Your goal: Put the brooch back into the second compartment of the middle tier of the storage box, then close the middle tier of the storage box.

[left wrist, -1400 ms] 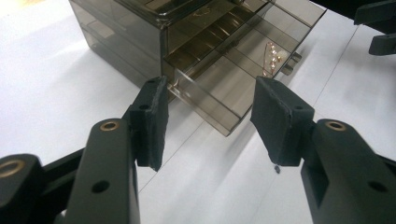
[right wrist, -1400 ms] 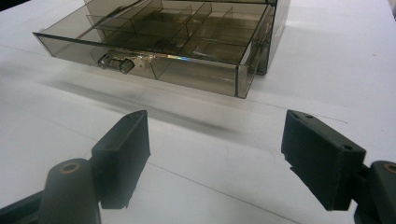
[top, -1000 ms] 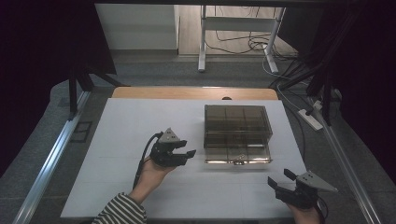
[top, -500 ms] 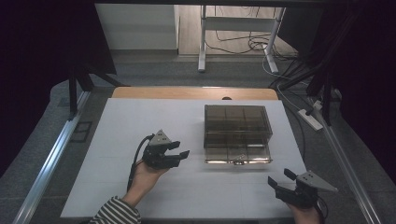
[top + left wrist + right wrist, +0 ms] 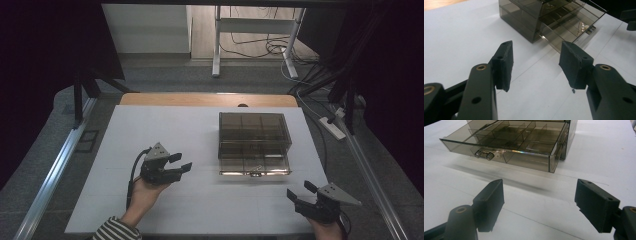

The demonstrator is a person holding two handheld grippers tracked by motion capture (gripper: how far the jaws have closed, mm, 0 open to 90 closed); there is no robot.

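A smoky transparent drawer box [image 5: 253, 137] stands on the white table [image 5: 165, 125], right of centre. Its divided drawer [image 5: 254, 165] is pulled part way out towards me, with a small knob [image 5: 486, 155] on its front. My left gripper [image 5: 181, 162] is held above the table left of the box, open and empty, jaws pointing towards the drawer [image 5: 571, 23]. My right gripper [image 5: 301, 191] hovers near the table's front right corner, open and empty, facing the drawer front [image 5: 499, 153]. Each gripper sits in a hand.
The box's casing [image 5: 524, 15] rises behind the drawer. A wooden strip [image 5: 205, 99] lines the table's far edge. Metal rails [image 5: 55, 165] run along both sides. Cables and a power strip [image 5: 334, 127] lie on the floor at the right.
My left gripper has drawn back to the left and nearer to me, away from the box. The right gripper has stayed put.
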